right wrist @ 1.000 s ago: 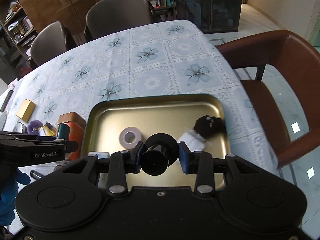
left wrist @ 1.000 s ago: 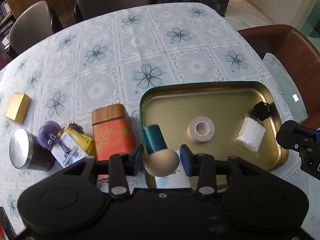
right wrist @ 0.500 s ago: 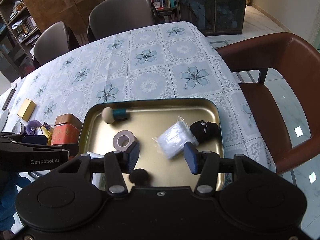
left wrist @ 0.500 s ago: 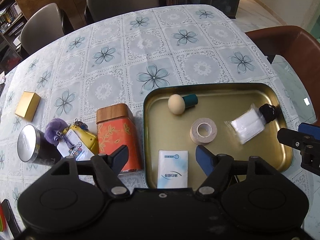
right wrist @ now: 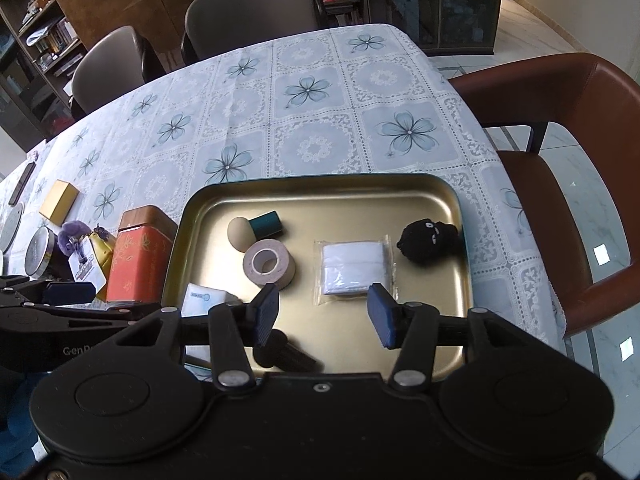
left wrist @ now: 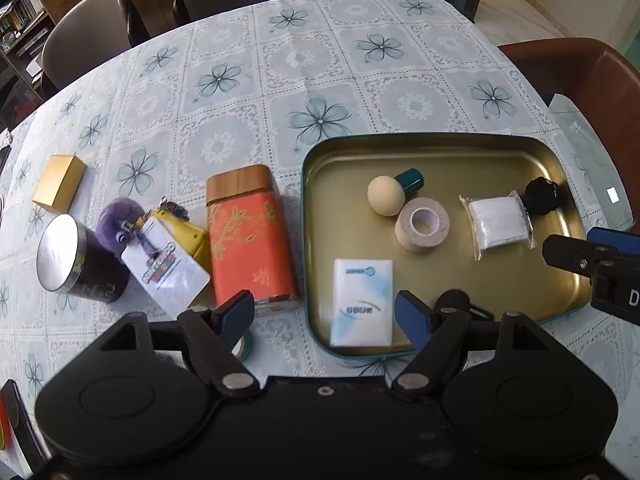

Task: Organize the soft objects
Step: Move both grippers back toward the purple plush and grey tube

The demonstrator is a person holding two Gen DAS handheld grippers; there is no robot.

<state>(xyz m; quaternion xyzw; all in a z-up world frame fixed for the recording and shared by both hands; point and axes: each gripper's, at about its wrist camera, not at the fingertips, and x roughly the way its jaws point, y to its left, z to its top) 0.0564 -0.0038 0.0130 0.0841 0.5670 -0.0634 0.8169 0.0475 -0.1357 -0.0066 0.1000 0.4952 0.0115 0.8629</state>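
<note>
Our left gripper (left wrist: 324,314) has just been opening and holds nothing; our right gripper (right wrist: 322,314) has opened too, empty above the tray (right wrist: 320,184). In the tray lie the black brush (right wrist: 286,354) at its near edge, tissue pack (left wrist: 362,302), tape roll (right wrist: 268,264), sponge puff (left wrist: 386,195), white packet (right wrist: 352,266) and black plush (right wrist: 428,240).

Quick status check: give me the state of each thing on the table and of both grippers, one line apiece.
Left gripper: open, jaws just widened, nothing between them.
Right gripper: open, empty.
Gold metal tray: flat on the tablecloth.
Beige-headed sponge with teal handle: lying in the tray.
Beige tape roll: in the tray, touching the sponge.
White bagged cloth: in the tray.
Black plush toy: in the tray.
White tissue pack: flat in the tray.
Orange tin with wooden lid: closed, outside the tray.
</note>
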